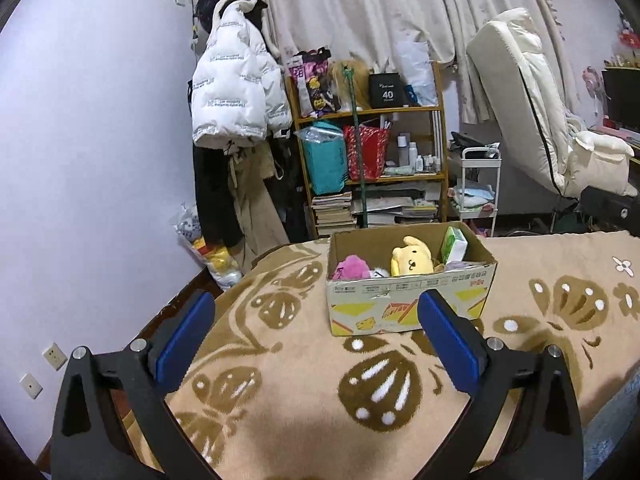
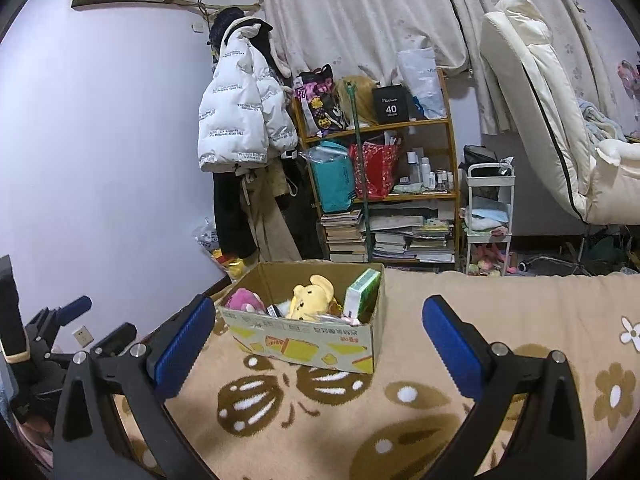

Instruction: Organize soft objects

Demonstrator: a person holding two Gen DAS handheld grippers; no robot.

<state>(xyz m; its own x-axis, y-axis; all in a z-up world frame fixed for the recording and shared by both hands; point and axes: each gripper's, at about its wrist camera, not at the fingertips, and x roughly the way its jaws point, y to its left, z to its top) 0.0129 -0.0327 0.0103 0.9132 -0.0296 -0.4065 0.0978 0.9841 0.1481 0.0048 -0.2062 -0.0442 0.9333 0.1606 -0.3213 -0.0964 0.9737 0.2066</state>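
- A cardboard box [image 1: 408, 304] [image 2: 308, 340] sits on the tan flowered blanket [image 1: 304, 384] [image 2: 400, 396]; inside are a yellow plush dog [image 1: 412, 258] [image 2: 310, 296], a pink plush [image 1: 351, 267] [image 2: 244, 299] and a green tissue pack [image 1: 454, 244] [image 2: 362, 293].
- The left gripper [image 1: 316, 344] is spread wide, holding nothing, just short of the box.
- The right gripper [image 2: 316, 346] is likewise spread and empty.

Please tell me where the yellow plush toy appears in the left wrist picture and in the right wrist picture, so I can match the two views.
Left wrist view: the yellow plush toy sits inside the cardboard box, right of centre, above the open gripper.
Right wrist view: the yellow plush toy is in the same cardboard box, now slightly left of centre.
Shared landmark: the green tissue pack stands just right of the toy in both.
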